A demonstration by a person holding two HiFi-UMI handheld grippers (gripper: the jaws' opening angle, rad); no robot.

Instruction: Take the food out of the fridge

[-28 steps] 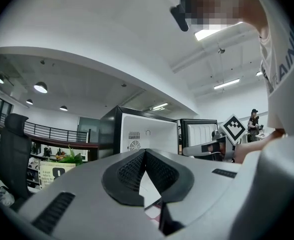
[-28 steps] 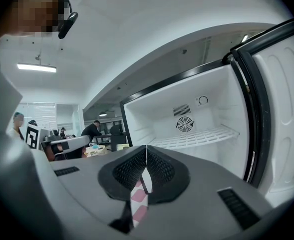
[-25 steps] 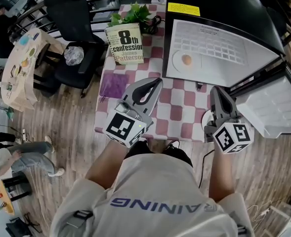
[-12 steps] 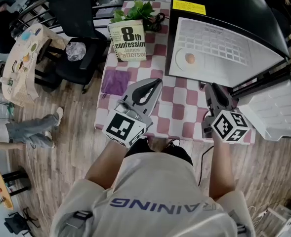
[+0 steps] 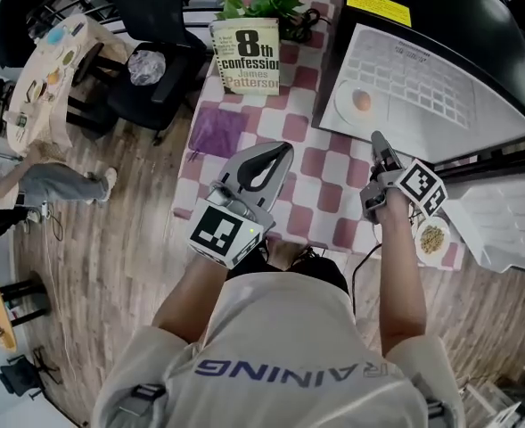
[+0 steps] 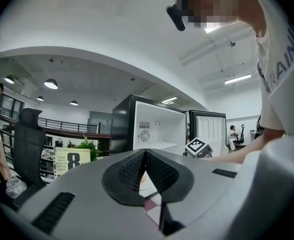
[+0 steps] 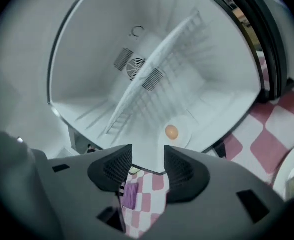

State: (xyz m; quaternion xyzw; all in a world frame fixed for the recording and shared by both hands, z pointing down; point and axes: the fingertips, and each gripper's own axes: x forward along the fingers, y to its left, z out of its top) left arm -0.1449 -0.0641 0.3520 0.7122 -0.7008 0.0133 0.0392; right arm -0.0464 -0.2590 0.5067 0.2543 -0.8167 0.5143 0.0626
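Black mini fridge (image 5: 440, 12) stands open at the right rear of the checked-cloth bench (image 5: 320, 194). Round orange food item (image 5: 362, 101) lies on a white plate (image 5: 342, 108) on the fridge floor, near the front lip. Bare cloth lies between that lip and the right gripper (image 5: 377, 141), which tilts down toward it; its fingers (image 7: 112, 166) have just been opening, with nothing between them. Left gripper (image 5: 283, 147) is held level, fingers (image 6: 129, 171) clenched and empty.

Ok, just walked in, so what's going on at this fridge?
A person with two grippers works at an open fridge on a checked table. The right gripper faces it; its jaws have just been opening, nothing between them. A plate of food sits on the table, and an orange item lies inside on a dish. The left gripper is shut and empty.
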